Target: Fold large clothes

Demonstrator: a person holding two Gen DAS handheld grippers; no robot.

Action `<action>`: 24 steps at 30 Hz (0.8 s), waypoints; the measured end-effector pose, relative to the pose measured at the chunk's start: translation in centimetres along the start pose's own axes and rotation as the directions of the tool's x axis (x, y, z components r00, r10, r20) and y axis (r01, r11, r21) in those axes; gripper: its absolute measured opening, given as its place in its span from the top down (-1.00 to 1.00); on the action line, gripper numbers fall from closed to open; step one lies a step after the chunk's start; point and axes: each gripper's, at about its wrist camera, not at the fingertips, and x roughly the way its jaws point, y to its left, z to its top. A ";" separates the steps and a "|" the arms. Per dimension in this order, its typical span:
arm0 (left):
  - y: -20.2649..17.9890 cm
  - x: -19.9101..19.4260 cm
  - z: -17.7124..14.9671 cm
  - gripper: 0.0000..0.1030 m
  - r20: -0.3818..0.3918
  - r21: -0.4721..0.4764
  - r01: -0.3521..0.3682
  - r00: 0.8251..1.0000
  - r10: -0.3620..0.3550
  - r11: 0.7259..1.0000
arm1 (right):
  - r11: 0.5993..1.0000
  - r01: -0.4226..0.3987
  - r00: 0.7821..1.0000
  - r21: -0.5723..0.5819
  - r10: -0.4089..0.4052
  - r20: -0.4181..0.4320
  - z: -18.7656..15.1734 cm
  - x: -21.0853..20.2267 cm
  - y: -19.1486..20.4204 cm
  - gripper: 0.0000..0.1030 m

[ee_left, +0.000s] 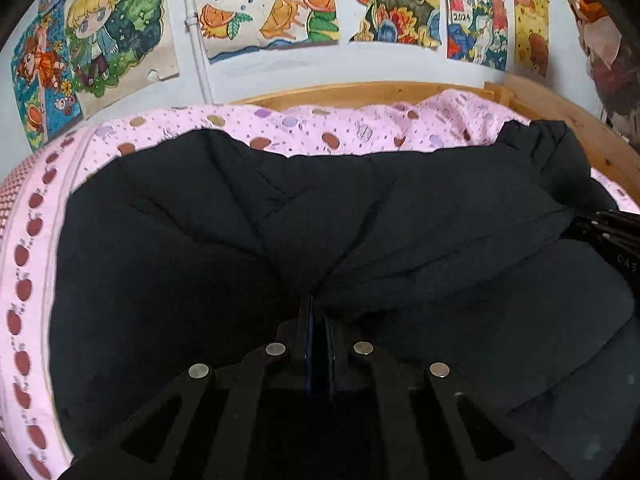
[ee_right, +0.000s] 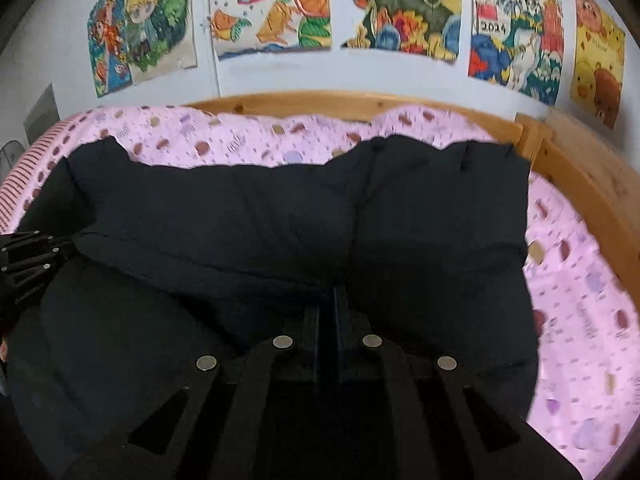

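Note:
A large black padded jacket (ee_left: 240, 232) lies spread across the pink patterned bedsheet (ee_left: 320, 128). My left gripper (ee_left: 318, 306) is shut, and creases in the black fabric run together at its tips, so it pinches a fold of the jacket. In the right wrist view the jacket (ee_right: 420, 220) fills the middle. My right gripper (ee_right: 336, 292) is shut on another fold, where a seam runs down to its tips. Each gripper shows in the other's view: the right gripper (ee_left: 604, 236) at the right edge, the left gripper (ee_right: 28, 256) at the left edge.
A wooden bed frame (ee_right: 360, 102) rims the far side and right side of the bed (ee_right: 592, 184). Colourful drawings (ee_right: 392, 8) hang on the white wall behind. The pink sheet (ee_right: 580, 320) lies bare to the right of the jacket.

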 end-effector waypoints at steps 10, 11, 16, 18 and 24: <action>2.0 -2.7 -1.0 0.33 0.091 -0.065 0.080 0.993 -0.074 0.995 | 0.999 -0.043 0.998 0.002 0.043 0.054 -0.8 -2.1 -0.1 0.69; 2.0 -2.9 -1.1 0.29 0.090 -0.061 0.072 0.994 -0.066 0.996 | 0.999 -0.037 0.998 -0.007 0.037 0.054 -0.9 -2.2 0.0 0.69; 2.2 -4.9 -1.4 0.07 0.113 -0.056 0.060 0.992 -0.054 0.997 | 0.999 -0.034 0.995 -0.027 0.037 0.089 -1.1 -4.6 -0.1 0.41; 2.8 -6.3 -1.5 -0.09 0.147 -0.063 0.069 0.987 -0.060 0.996 | 0.999 -0.035 0.985 -0.017 0.038 0.167 -0.9 -7.0 -0.4 0.22; 4.8 -8.9 1.4 -0.22 0.259 -0.162 0.116 0.963 -0.072 0.980 | 0.996 -0.071 0.955 0.053 0.052 0.293 3.1 -10.2 -1.0 -0.02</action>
